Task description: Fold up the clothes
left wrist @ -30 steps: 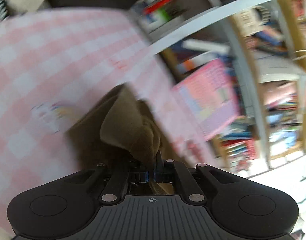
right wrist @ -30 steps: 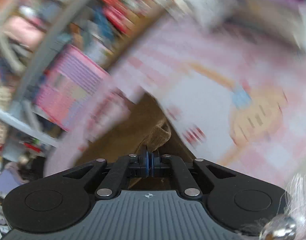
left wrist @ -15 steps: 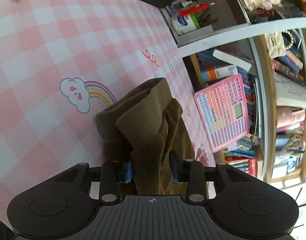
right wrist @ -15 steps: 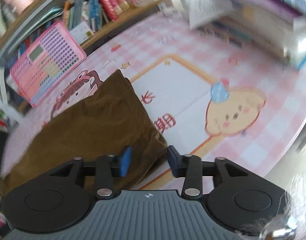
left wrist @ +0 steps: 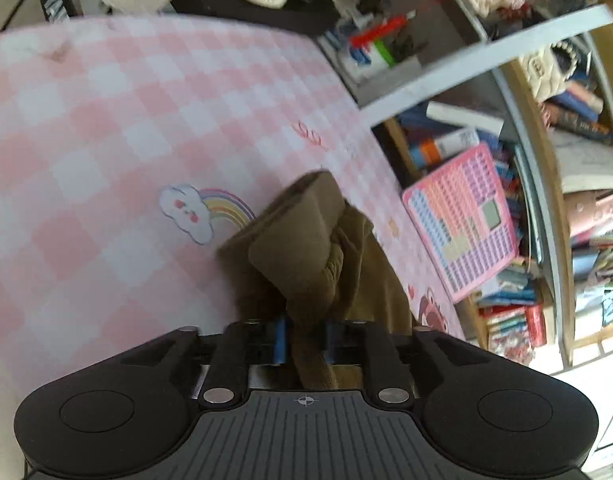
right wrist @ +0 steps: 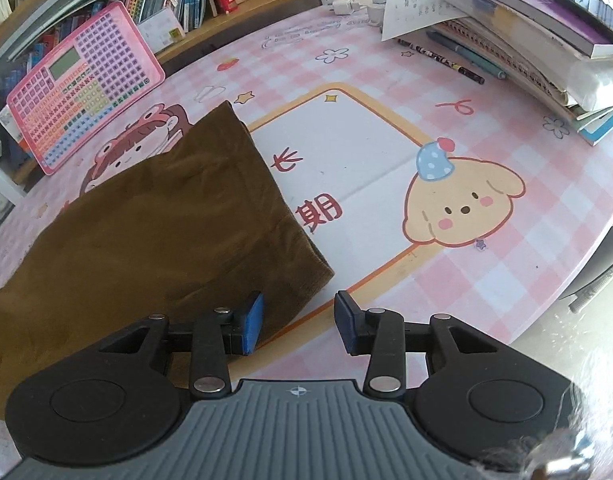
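The brown cloth lay on the pink checked table mat. In the right wrist view it was spread flat and took up the side from about 8 o'clock to 11 o'clock. One corner pointed up toward 11 o'clock, near the pink toy keyboard. Another corner sat low, just in front of the right gripper.

The right gripper's jaws stood apart. They had just come open from being shut. The left blue pad was over the edge of the cloth, and the right one was over the bare mat. They were not squeezing anything.

In the left wrist view, the cloth was bunched up in a lumpy heap in the middle. A strip of it ran down between the blue pads of the left gripper. Those jaws had just been opening and stood a little apart. I cannot tell if the pads pressed the strip.

A cloud and rainbow picture was on the mat at 9 o'clock from the heap. A yellow puppy picture was at 3 o'clock from the flat cloth. A pile of books sat at 1 o'clock.
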The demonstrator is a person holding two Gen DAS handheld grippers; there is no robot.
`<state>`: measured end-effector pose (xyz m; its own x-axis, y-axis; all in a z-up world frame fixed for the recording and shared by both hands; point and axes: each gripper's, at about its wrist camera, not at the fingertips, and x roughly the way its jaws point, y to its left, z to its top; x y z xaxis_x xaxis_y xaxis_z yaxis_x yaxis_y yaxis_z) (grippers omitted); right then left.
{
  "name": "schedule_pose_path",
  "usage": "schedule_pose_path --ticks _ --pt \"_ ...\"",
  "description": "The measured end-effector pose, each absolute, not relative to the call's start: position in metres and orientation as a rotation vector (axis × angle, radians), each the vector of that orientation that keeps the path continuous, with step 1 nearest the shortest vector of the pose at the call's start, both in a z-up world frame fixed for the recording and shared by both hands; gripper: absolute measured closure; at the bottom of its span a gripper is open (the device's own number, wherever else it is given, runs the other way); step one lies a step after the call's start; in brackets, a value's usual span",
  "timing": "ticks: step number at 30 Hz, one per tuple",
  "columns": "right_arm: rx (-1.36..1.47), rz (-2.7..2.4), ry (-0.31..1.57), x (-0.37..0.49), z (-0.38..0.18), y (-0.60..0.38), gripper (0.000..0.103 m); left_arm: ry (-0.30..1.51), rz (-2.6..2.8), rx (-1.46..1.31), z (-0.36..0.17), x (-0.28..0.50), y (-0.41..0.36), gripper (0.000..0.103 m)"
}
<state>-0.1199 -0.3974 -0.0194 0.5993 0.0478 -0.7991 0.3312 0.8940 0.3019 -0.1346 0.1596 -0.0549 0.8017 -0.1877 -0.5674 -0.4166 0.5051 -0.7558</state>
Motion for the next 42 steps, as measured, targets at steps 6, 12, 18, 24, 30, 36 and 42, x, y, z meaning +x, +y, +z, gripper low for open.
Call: schedule_pose_path --ticks 6,12,18,24,30,36,42 --pt "0.455 -0.158 0.917 -0.118 -0.02 -0.397 0.07 0.68 0.192 -1.126 -0.068 -0.131 0.159 0.056" --pt "0.425 -0.117 0.917 -0.102 -0.023 -0.392 0.092 0.677 0.208 -1.175 -0.076 -0.103 0.151 0.084" --pt "0.386 -0.095 0.864 -0.063 -0.017 -0.389 0.096 0.598 0.165 -0.964 -0.04 -0.072 0.127 0.096" --pt "0.376 -0.068 0.82 -0.046 -0.005 -0.383 0.096 0.573 0.174 -0.977 -0.042 -0.068 0.135 0.096" --pt "0.396 -0.091 0.879 -0.054 -0.022 -0.383 0.096 0.657 0.211 -1.026 -0.067 -0.066 0.145 0.094" --pt "0.394 -0.122 0.86 -0.063 -0.017 -0.379 0.072 0.701 0.214 -0.947 -0.048 -0.075 0.142 0.071" --pt "0.371 -0.116 0.824 -0.085 -0.005 -0.365 0.057 0.712 0.142 -0.815 -0.029 -0.103 0.127 0.065"
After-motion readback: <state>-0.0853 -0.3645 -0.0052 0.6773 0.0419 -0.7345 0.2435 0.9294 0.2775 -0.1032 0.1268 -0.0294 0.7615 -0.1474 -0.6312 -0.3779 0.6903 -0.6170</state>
